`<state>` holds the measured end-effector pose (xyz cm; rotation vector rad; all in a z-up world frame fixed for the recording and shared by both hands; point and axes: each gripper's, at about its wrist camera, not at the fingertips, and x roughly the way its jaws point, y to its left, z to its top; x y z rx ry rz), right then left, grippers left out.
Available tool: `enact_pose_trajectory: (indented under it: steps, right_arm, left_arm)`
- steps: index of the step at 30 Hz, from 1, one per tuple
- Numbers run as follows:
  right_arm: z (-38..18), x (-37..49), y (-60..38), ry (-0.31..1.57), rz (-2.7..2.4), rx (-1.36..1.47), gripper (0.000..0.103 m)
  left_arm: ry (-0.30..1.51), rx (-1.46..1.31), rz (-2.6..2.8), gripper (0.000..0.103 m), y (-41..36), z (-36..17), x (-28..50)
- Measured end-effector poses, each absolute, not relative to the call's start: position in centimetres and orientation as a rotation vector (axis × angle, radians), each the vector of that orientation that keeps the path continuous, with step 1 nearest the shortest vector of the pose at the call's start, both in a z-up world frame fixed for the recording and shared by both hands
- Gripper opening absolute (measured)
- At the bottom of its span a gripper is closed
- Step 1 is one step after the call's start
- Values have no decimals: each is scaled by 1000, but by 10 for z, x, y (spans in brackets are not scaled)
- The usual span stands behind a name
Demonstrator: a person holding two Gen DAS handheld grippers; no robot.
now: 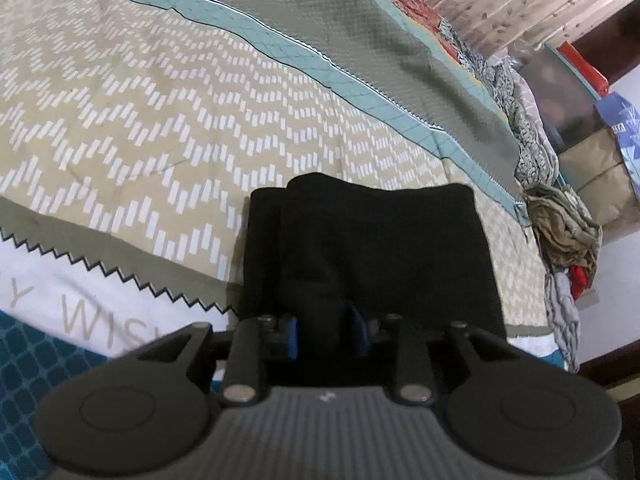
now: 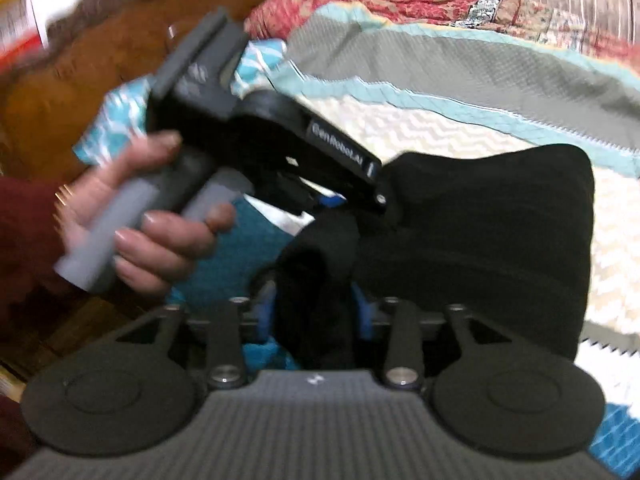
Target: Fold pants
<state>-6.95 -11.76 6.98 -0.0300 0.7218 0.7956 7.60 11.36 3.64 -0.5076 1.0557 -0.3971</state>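
The black pants lie folded into a compact bundle on the patterned bedspread. My left gripper is shut on the near edge of the pants, its blue pads mostly buried in the cloth. In the right wrist view the pants hang as a thick black bundle. My right gripper is shut on a bunched edge of them. The left gripper shows there too, held by a hand and clamped on the same edge just beyond my right one.
A pile of crumpled clothes sits at the bed's right edge. Cardboard boxes and bags stand beyond it. A red patterned quilt lies at the back, and a carved wooden headboard is to the left.
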Motion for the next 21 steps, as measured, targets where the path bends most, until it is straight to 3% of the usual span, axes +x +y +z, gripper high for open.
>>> enact_pose_trajectory:
  steps: [3, 4, 5, 8, 10, 13, 21]
  right_arm:
    - [73, -82, -116, 698, 825, -14, 45]
    - [74, -84, -113, 695, 829, -33, 39]
    - [75, -86, -110, 691, 836, -46, 39]
    - [75, -90, -104, 686, 900, -32, 45]
    - [74, -87, -96, 699, 933, -36, 63]
    - [57, -76, -81, 782, 979, -25, 77]
    - [44, -86, -67, 734, 1011, -115, 76]
  left_arm:
    - [1026, -495, -382, 45, 119, 48, 67]
    - [1014, -493, -377, 52, 123, 49, 60]
    - [1008, -497, -373, 53, 126, 50, 55]
    - [1008, -530, -358, 54, 137, 52, 45]
    - [999, -565, -353, 54, 145, 55, 39]
    - [969, -607, -370, 54, 147, 61, 34]
    - [1001, -550, -404, 49, 114, 50, 38]
